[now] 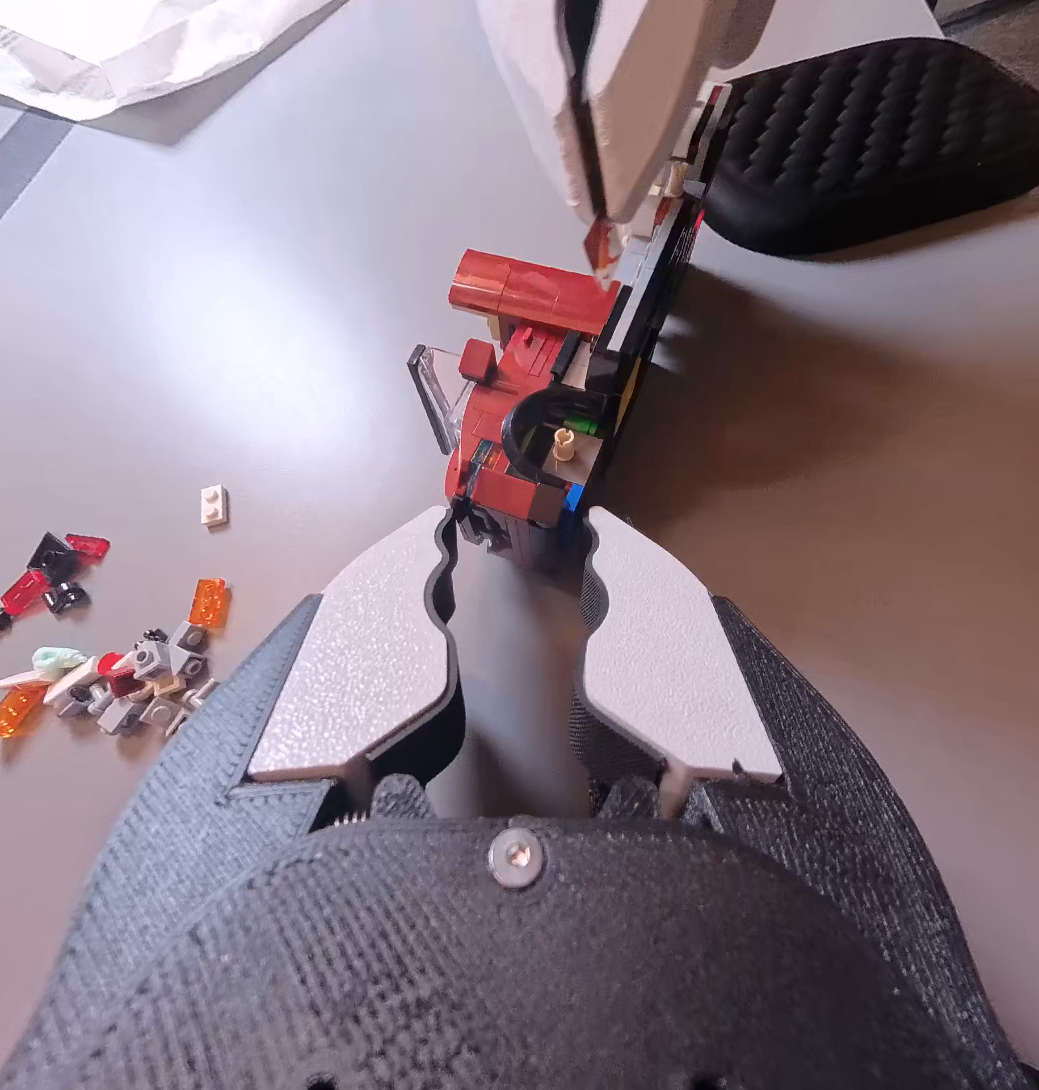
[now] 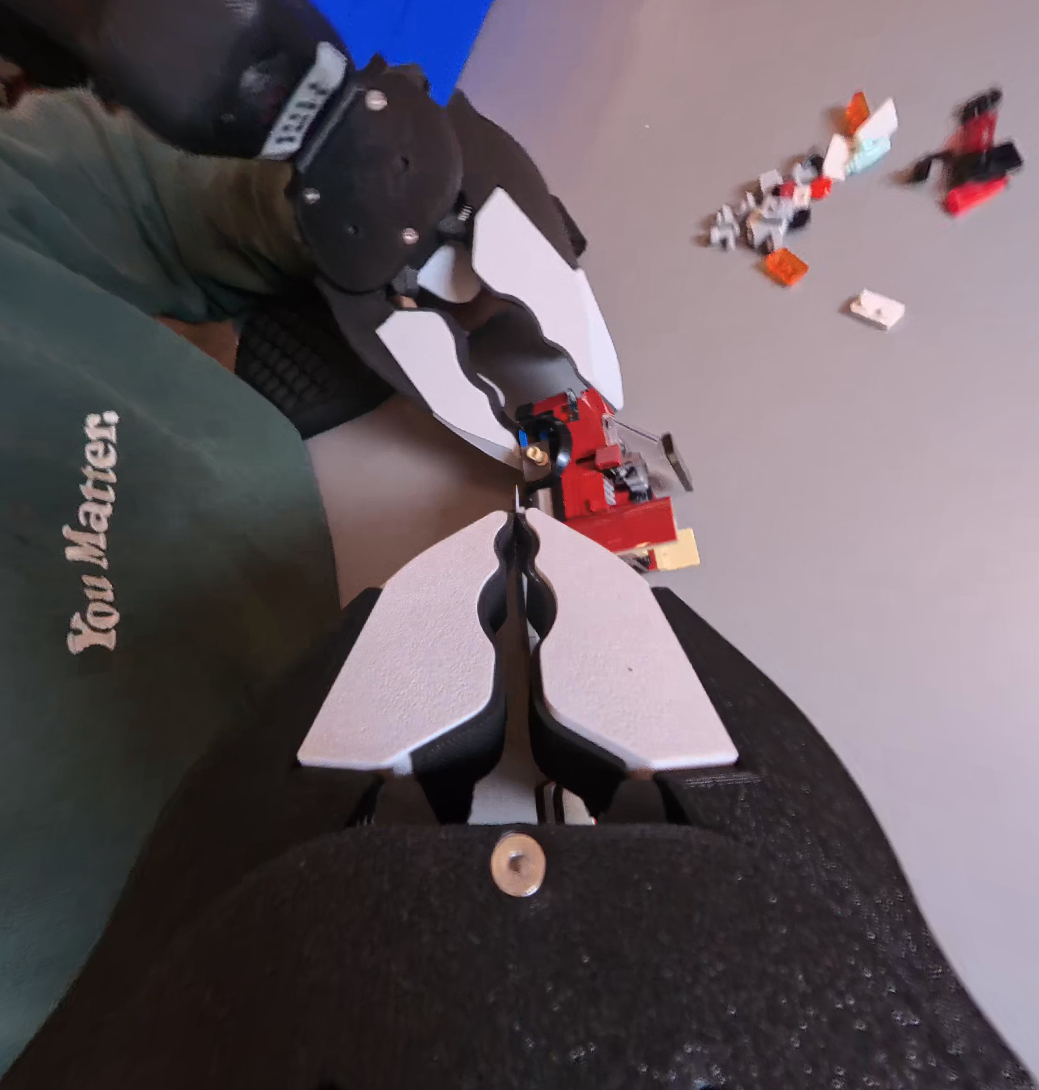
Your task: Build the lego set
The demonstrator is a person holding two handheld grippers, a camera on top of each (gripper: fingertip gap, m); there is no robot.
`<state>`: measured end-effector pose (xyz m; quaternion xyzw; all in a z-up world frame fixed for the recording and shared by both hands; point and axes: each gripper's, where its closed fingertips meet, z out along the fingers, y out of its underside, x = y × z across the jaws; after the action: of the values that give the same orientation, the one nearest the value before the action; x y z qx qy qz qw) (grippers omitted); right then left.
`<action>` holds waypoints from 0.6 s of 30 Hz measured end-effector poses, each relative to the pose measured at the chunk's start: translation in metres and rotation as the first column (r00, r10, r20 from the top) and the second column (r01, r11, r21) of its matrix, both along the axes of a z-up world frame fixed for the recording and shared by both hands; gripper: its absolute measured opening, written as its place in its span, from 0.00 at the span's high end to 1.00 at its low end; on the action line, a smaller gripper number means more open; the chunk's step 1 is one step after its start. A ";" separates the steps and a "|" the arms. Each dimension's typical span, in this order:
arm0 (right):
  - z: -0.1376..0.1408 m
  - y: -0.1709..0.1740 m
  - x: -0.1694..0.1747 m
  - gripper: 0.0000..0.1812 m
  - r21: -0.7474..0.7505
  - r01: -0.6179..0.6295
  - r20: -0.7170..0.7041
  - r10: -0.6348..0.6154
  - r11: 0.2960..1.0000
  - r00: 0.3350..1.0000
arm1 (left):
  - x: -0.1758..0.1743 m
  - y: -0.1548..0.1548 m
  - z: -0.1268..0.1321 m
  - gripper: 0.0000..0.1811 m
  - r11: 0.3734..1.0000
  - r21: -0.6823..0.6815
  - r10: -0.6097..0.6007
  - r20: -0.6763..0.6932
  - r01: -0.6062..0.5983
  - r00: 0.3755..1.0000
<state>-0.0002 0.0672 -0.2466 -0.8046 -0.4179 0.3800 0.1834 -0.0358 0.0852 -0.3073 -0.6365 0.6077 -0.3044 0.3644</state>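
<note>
Half-built lego model [image 1: 523, 413], dark red body on a long black base, sits on the grey table [image 1: 240, 295], tipped onto its side. Clear windscreen piece faces the loose parts; black arch and a small tan peg show at the near end.

Long axis runs straight away from the left gripper [image 1: 517, 525], along its line of sight. That gripper's fingertips bracket the model's near end, one tip on each side. Jaws stand apart at about model width; contact on both sides looks likely but firm clamping cannot be confirmed.

Right gripper [image 2: 520, 516] comes in from the far end of the same axis. Jaws nearly together, pinched on what appears to be a thin edge of the base plate; the left view shows it covering the model's far end.

So each gripper holds one end; left is nearer the arch and peg.

Loose pieces [image 1: 98, 672] lie in a scatter well off to the left gripper's left side: orange, red, grey, black. One white plate [image 1: 214, 505] lies apart, between scatter and model. White paper [image 1: 122, 59] at the far table edge.
</note>
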 end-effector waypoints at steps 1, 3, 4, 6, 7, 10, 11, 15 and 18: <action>-0.002 0.002 0.002 1.00 -0.044 0.025 0.006 -0.024 0.999 1.000 | 0.000 0.000 0.000 0.78 1.000 0.002 -0.001 0.001 0.001 1.000; -0.005 0.004 0.004 1.00 -0.113 0.061 -0.001 -0.062 0.992 0.998 | 0.000 0.000 0.000 0.78 1.000 0.006 -0.004 0.005 0.004 1.000; -0.007 0.004 0.004 1.00 -0.152 0.076 -0.001 -0.077 0.985 0.997 | 0.000 -0.001 0.000 0.78 1.000 0.008 -0.008 0.006 0.008 1.000; -0.009 0.004 0.004 1.00 -0.217 0.100 -0.004 -0.103 0.971 0.995 | -0.001 -0.002 0.001 0.74 1.000 0.003 -0.024 0.015 0.024 1.000; -0.010 0.003 0.005 1.00 -0.244 0.109 -0.001 -0.112 0.964 0.994 | -0.001 -0.002 0.003 0.72 1.000 -0.002 -0.028 0.024 0.029 0.999; -0.012 0.003 0.004 1.00 -0.291 0.129 -0.001 -0.135 0.948 0.991 | -0.005 0.003 0.013 0.69 0.999 0.026 -0.028 0.048 0.027 0.998; -0.013 0.003 0.004 1.00 -0.293 0.132 0.005 -0.136 0.947 0.991 | -0.006 0.004 0.018 0.69 0.999 0.040 -0.029 0.060 0.026 0.998; -0.014 0.002 0.004 1.00 -0.315 0.134 0.007 -0.139 0.939 0.990 | -0.007 0.002 0.045 0.77 0.994 0.104 -0.057 0.129 0.044 0.990; -0.015 0.001 0.004 1.00 -0.329 0.127 0.019 -0.129 0.936 0.992 | -0.001 -0.003 0.058 0.85 0.990 0.125 -0.081 0.148 0.062 0.986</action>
<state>0.0038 0.0684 -0.2614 -0.8487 -0.2951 0.4329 0.0715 -0.0363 0.0826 -0.2488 -0.5660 0.6178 -0.3281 0.4363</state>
